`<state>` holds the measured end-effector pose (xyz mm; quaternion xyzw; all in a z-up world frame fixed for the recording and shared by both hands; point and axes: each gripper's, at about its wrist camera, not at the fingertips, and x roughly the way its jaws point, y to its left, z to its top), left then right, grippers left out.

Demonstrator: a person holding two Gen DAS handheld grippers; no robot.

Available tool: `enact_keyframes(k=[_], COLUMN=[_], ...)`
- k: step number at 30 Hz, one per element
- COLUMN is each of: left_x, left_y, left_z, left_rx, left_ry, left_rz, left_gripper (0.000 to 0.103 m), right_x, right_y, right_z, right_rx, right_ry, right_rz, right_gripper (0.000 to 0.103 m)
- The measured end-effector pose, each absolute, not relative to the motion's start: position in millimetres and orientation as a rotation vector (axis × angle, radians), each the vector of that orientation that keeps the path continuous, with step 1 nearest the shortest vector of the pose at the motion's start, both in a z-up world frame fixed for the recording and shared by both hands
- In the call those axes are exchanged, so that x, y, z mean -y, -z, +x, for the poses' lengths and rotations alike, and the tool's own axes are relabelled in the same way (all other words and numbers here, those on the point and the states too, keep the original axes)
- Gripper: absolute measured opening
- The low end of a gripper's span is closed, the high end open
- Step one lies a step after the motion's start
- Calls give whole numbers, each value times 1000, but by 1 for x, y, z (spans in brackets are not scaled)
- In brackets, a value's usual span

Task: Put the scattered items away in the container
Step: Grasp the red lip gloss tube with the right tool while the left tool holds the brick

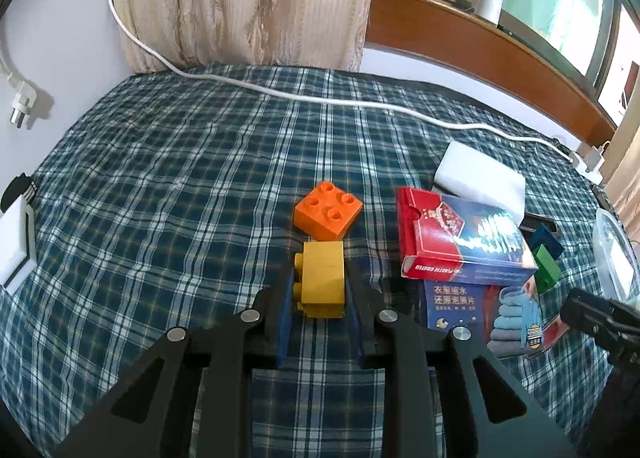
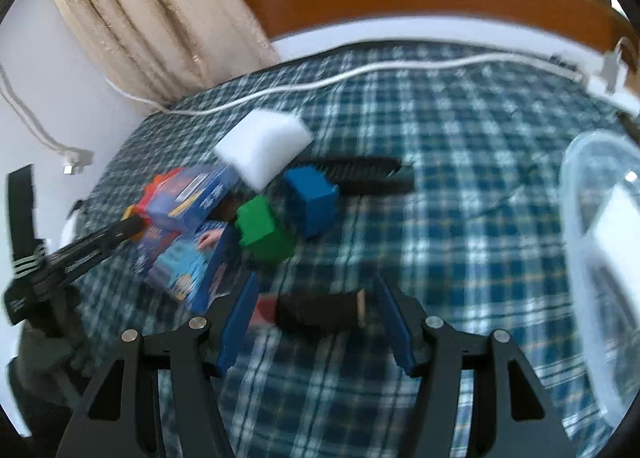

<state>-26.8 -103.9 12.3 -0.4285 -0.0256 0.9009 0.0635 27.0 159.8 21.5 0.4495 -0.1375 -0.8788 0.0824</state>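
My left gripper [image 1: 319, 278] is shut on a yellow toy brick [image 1: 322, 278] lying on its side on the plaid cloth. An orange brick [image 1: 328, 212] sits just beyond it. My right gripper [image 2: 316, 294] is open, its blue pads either side of a small black block [image 2: 320, 312] on the cloth; the view is blurred. A green brick [image 2: 260, 232] and a blue brick [image 2: 312, 202] lie ahead of it. The clear plastic container [image 2: 600, 258] stands at the right, with something white inside.
A red card box [image 1: 460, 238] rests on a blue packet [image 1: 476, 310]. A white sponge [image 1: 480, 174] and a black comb [image 2: 372, 174] lie behind. A white cable [image 1: 320, 98] crosses the far side of the cloth. Curtain and window frame stand behind.
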Motion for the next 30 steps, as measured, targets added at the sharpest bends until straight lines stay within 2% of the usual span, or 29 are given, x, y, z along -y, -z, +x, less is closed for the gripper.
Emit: enact_keyframes(k=[12, 21, 30], left_x=[103, 103, 115], left_y=[-7, -8, -21], left_z=[-30, -32, -28], left_rx=[69, 61, 124], left_ry=[-2727, -2731, -2765], left_rz=[-1318, -1313, -1249], left_gripper=[26, 26, 25], right_x=[-149, -132, -104], right_y=[-20, -36, -23], right_z=[70, 78, 59], right_rx=[334, 101, 21], right_ry=[2480, 2593, 2567], right_rz=[1352, 1249, 1239], right_gripper=[64, 64, 64])
